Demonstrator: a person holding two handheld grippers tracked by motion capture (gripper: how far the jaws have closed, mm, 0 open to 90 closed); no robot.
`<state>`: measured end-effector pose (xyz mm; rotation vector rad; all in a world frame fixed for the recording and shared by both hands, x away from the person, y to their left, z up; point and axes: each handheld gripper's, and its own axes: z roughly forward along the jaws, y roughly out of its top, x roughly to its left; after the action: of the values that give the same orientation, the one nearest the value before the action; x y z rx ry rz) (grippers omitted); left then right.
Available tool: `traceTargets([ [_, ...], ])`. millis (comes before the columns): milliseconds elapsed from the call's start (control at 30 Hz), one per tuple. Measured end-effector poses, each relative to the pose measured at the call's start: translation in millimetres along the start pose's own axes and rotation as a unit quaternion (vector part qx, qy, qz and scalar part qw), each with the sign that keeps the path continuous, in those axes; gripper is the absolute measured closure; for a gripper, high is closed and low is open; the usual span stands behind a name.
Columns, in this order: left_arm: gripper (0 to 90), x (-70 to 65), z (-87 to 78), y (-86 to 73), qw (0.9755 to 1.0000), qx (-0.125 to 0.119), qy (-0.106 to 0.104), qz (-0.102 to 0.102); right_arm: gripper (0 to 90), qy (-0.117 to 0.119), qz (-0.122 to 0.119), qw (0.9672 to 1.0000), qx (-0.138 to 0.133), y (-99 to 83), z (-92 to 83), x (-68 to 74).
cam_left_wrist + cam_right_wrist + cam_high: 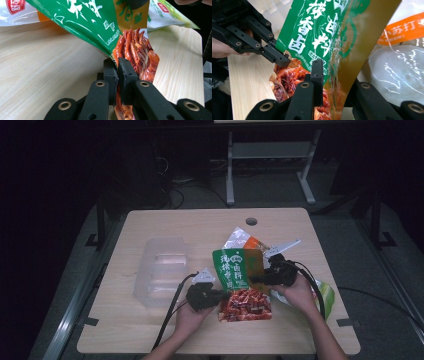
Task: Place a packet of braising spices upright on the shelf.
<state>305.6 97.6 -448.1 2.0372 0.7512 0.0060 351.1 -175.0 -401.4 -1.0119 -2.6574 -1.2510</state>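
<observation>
A snack bag (234,270) with a green printed top and a clear bottom full of red spiced pieces (246,305) is held up over the wooden table (165,330). My left gripper (225,296) is shut on the bag's lower left edge; in the left gripper view its jaws (117,68) pinch the film right beside the red pieces (140,53). My right gripper (256,280) is at the bag's right side. In the right gripper view its jaws (335,75) stand apart with the bag (322,35) hanging between them, and the far jaw is partly hidden behind the film. The left gripper (283,59) shows there too.
A clear plastic box (162,270) lies left of the grippers. A white and orange packet (244,240) sits behind the bag, and a white and green packet (326,292) lies under the right hand. A round hole (251,221) is near the table's far edge.
</observation>
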Motion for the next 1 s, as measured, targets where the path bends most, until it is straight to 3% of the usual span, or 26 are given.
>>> traceTargets([
  [233, 85.7, 0.8, -2.4, -4.3, 1.0000, -0.002, 0.004, -0.001, 82.4, 0.007, 0.001, 0.9999, 0.009, 0.7, 8.7, -0.1],
  [500, 82.4, -3.3, -8.7, -5.1, 0.9999, -0.001, 0.010, 0.004, 88.9, 0.015, -0.004, 0.9998, 0.009, 1.4, 5.2, 3.5],
  [567, 71.3, -5.6, -12.2, -6.1, 0.9998, 0.004, 0.014, 0.010, 89.3, 0.020, -0.008, 0.9998, 0.003, 1.7, 2.0, 4.8],
  [600, 71.3, -7.5, -14.4, -7.1, 0.9998, 0.006, 0.015, 0.012, 89.3, 0.026, -0.009, 0.9996, -0.002, 2.0, -0.4, 6.1],
  [667, 60.6, -12.4, -20.2, -9.3, 0.9996, 0.008, 0.019, 0.020, 89.5, 0.041, -0.012, 0.9988, -0.024, 3.2, -7.6, 11.7],
  [800, 50.8, -19.5, -30.4, -13.4, 0.9984, 0.017, 0.036, 0.041, 89.6, 0.047, -0.019, 0.9980, -0.039, 5.3, -12.8, 19.8],
  [1000, 37.3, -18.7, -45.7, -21.8, 0.9981, 0.011, 0.045, 0.041, 89.8, 0.049, -0.041, 0.9949, -0.079, 13.3, -25.5, 38.7],
])
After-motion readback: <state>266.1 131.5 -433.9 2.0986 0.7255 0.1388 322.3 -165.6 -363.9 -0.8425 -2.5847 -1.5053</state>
